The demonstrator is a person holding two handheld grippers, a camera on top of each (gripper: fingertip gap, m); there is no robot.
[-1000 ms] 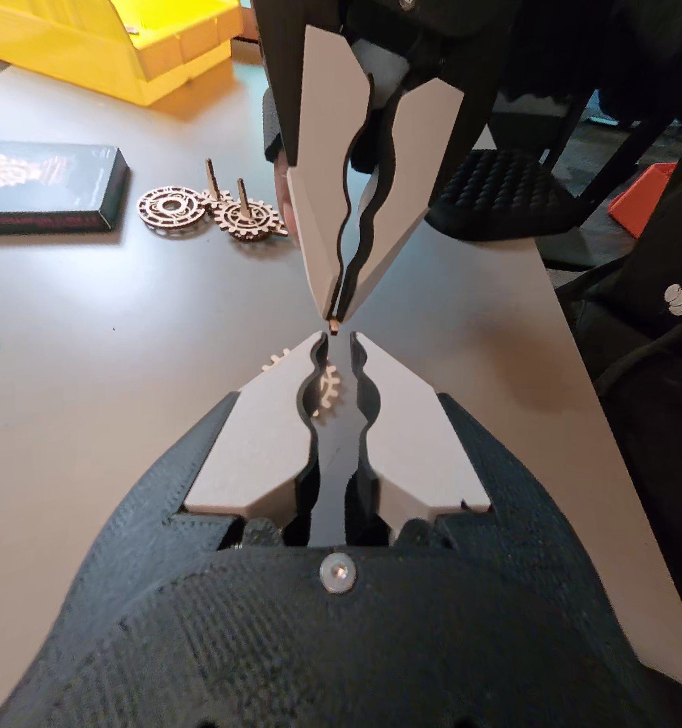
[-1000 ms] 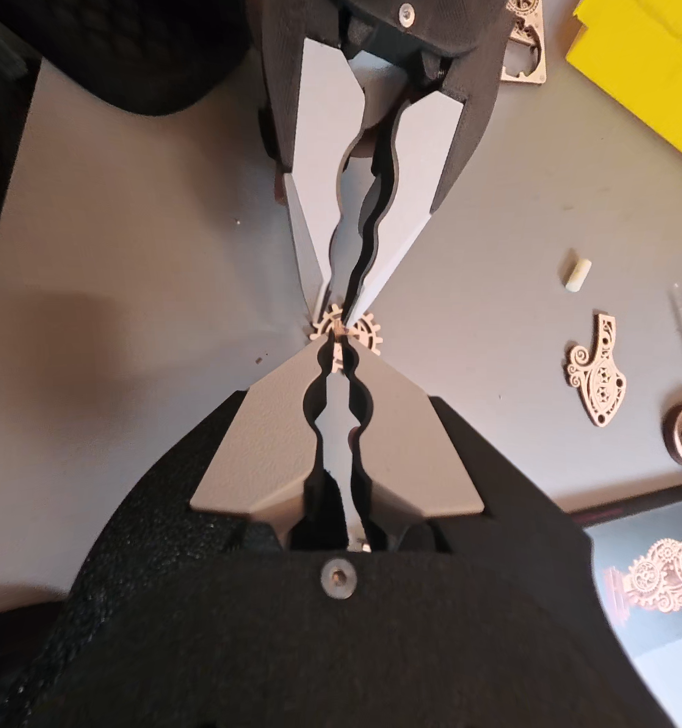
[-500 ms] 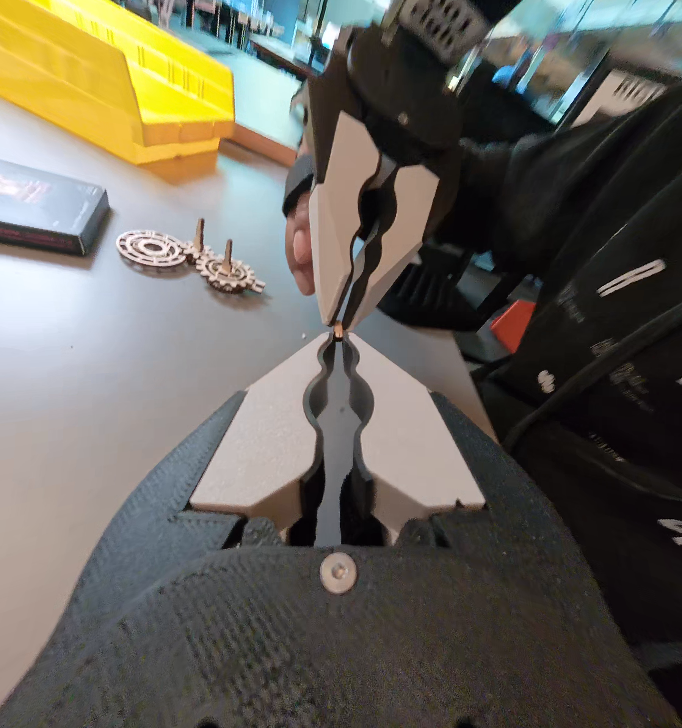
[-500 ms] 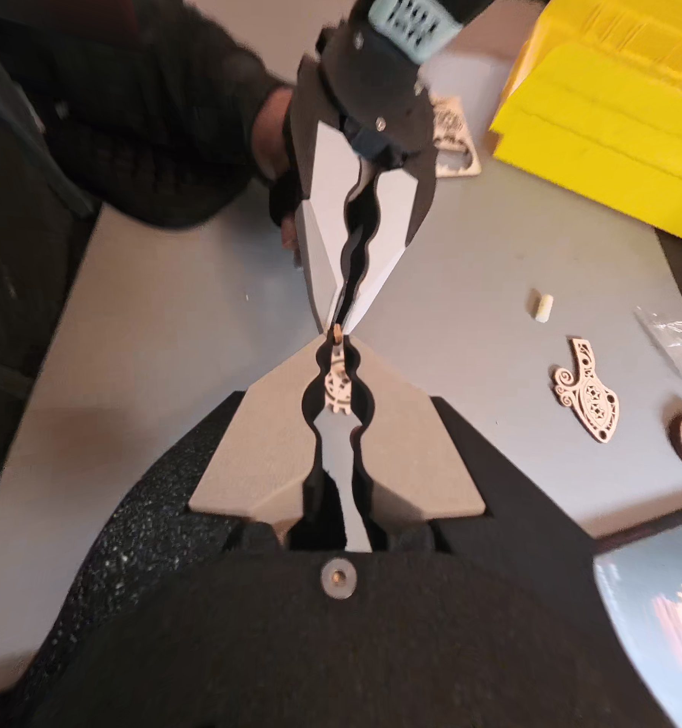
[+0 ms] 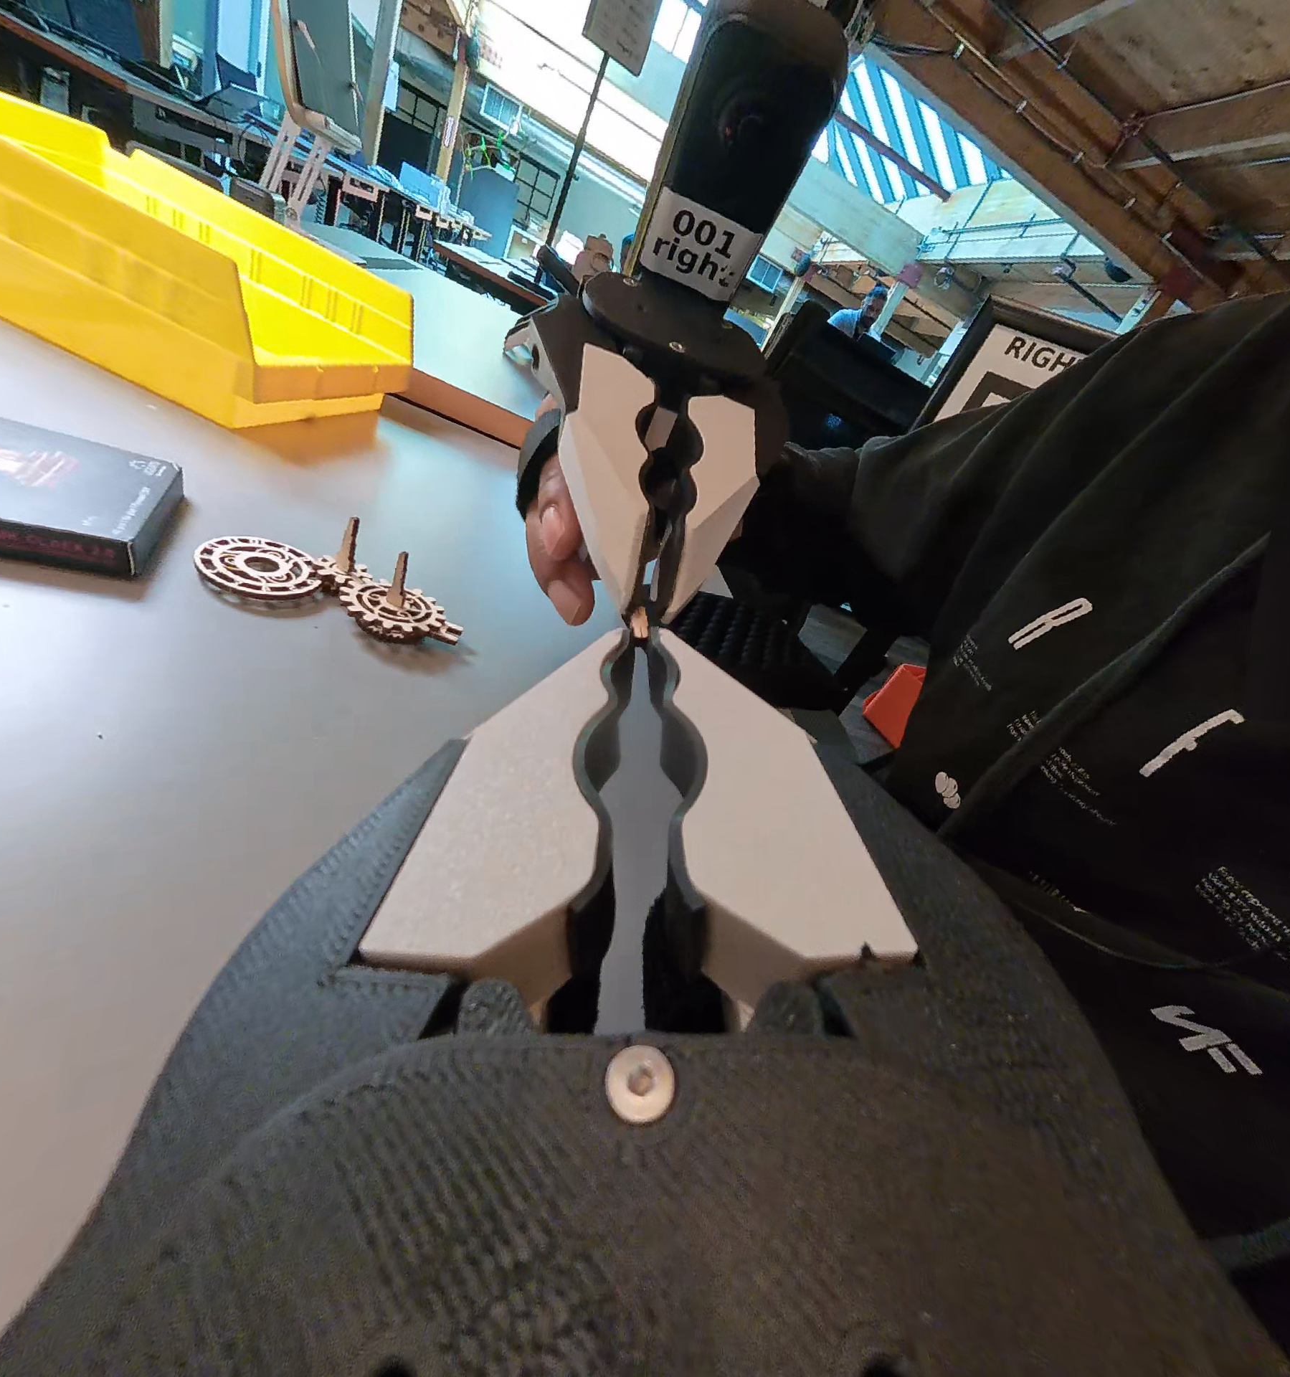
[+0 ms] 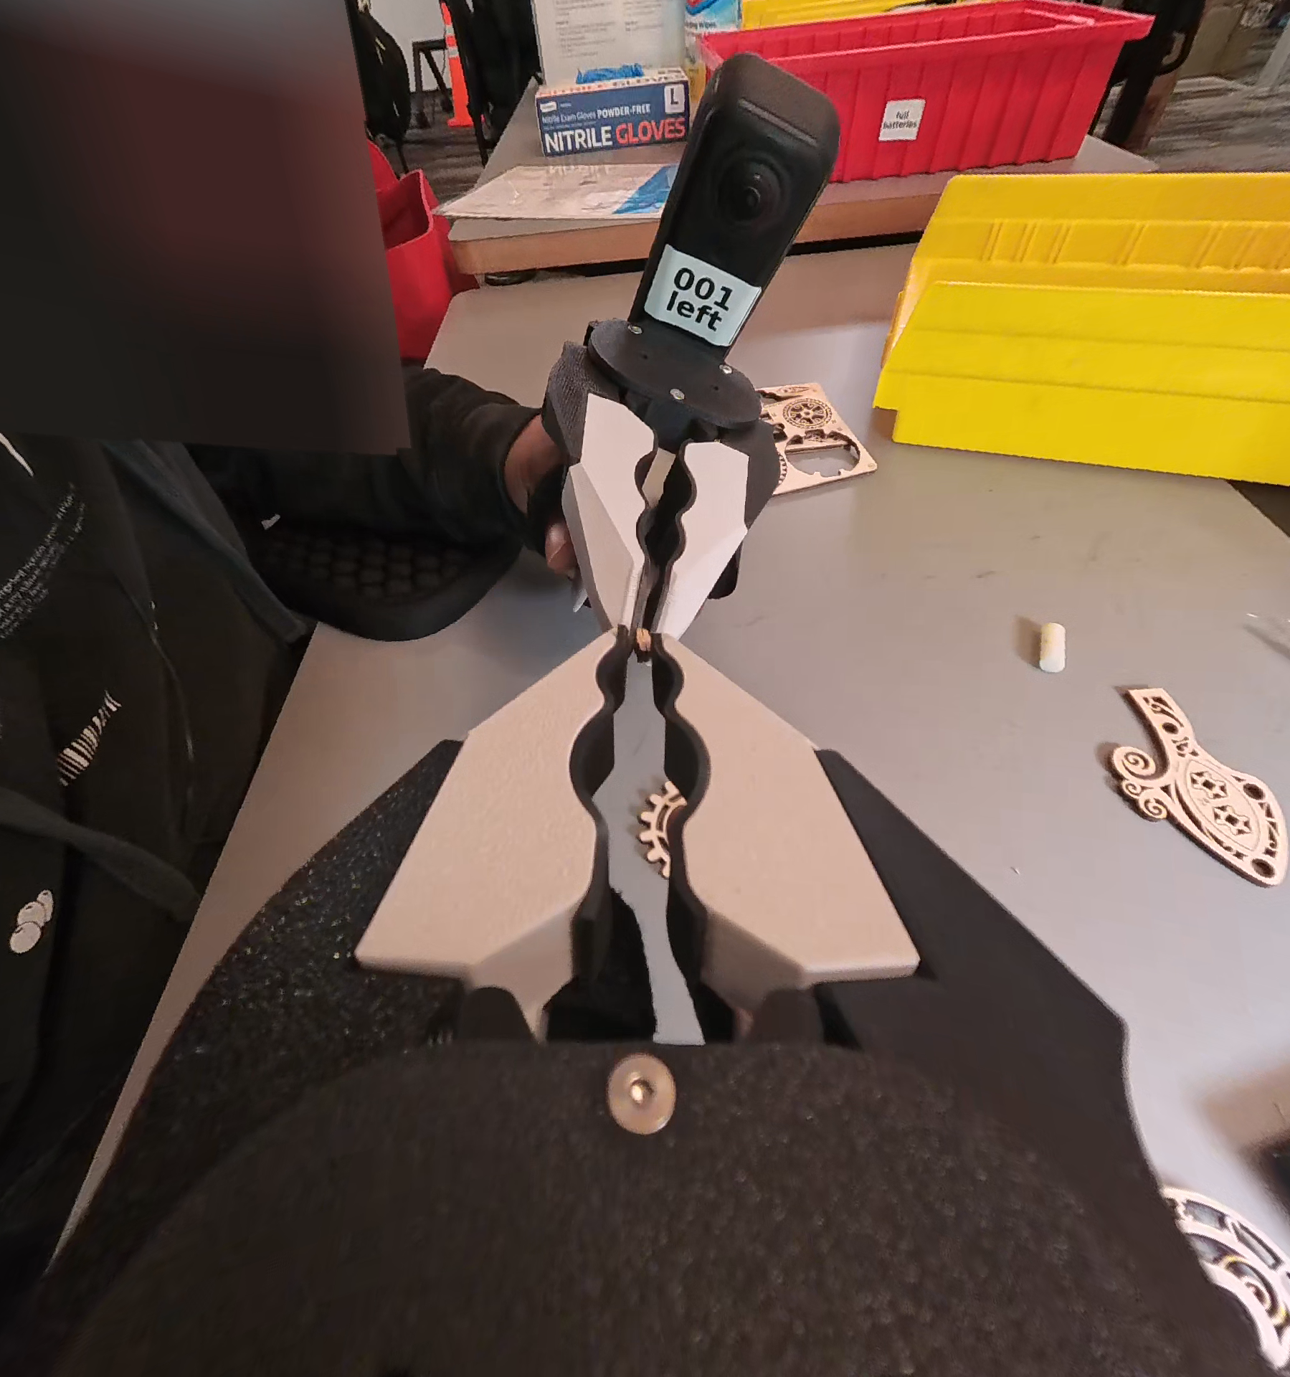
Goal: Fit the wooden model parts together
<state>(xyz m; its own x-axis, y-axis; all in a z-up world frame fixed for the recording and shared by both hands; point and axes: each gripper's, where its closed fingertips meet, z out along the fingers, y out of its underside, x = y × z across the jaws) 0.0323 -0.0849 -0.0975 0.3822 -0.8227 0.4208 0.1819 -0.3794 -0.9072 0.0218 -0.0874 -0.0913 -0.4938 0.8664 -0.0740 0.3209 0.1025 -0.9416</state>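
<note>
Two grippers meet tip to tip above the grey table (image 6: 925, 566), the left gripper (image 5: 638, 647) and right gripper (image 6: 638, 647) both pinched on one small wooden peg (image 6: 640, 638). A wooden gear (image 6: 660, 827) lies on the table beneath the right gripper.

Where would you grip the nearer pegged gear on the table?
Probably by its upright peg, coming down from above: the gear lies flat on the table, so only the peg stands clear for the jaws.
</note>
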